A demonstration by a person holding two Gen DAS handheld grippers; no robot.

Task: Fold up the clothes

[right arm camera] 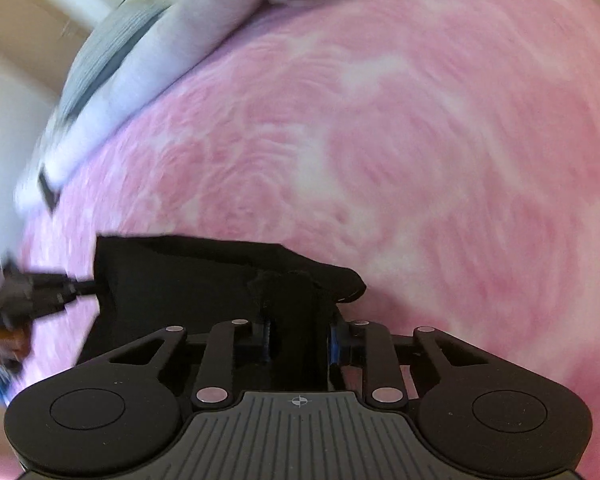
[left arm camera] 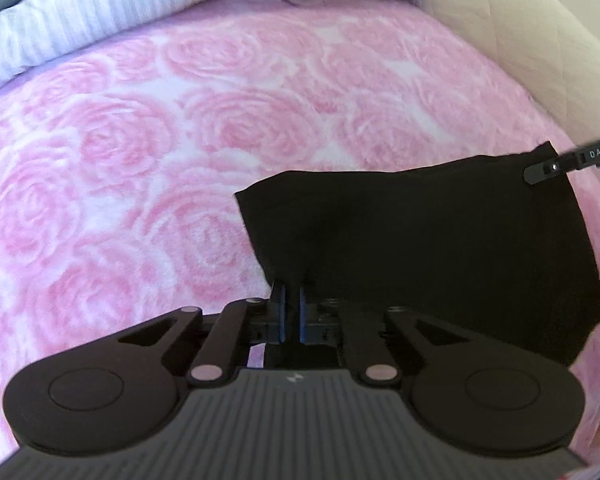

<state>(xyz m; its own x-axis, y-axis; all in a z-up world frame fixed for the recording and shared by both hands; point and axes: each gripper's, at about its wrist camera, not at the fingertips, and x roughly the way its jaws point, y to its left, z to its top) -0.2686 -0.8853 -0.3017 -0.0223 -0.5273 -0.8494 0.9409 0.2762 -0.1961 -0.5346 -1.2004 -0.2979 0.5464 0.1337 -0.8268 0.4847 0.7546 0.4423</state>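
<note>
Black garment (left arm camera: 440, 240) is stretched between the two claws, hanging just above the bed's pink rose blanket (left arm camera: 140, 160). Left claw (left arm camera: 291, 300) has its fingers pinched nearly together on the near edge of the cloth, right at its own fingertips, and the fabric spreads out ahead and to the right from there. Right claw (right arm camera: 300, 320) is clamped on a bunched wad of the same cloth between its fingers, with the rest trailing off to its left toward the other claw. Each claw looks to have one end, which would keep the piece taut and flat so an edge can be lined up for a fold, at least that's my read. Right wrist view is smeared, so that side is probably moving. A striped white pillow (left arm camera: 80, 28) sits well beyond the left claw, far end of the bed.
</note>
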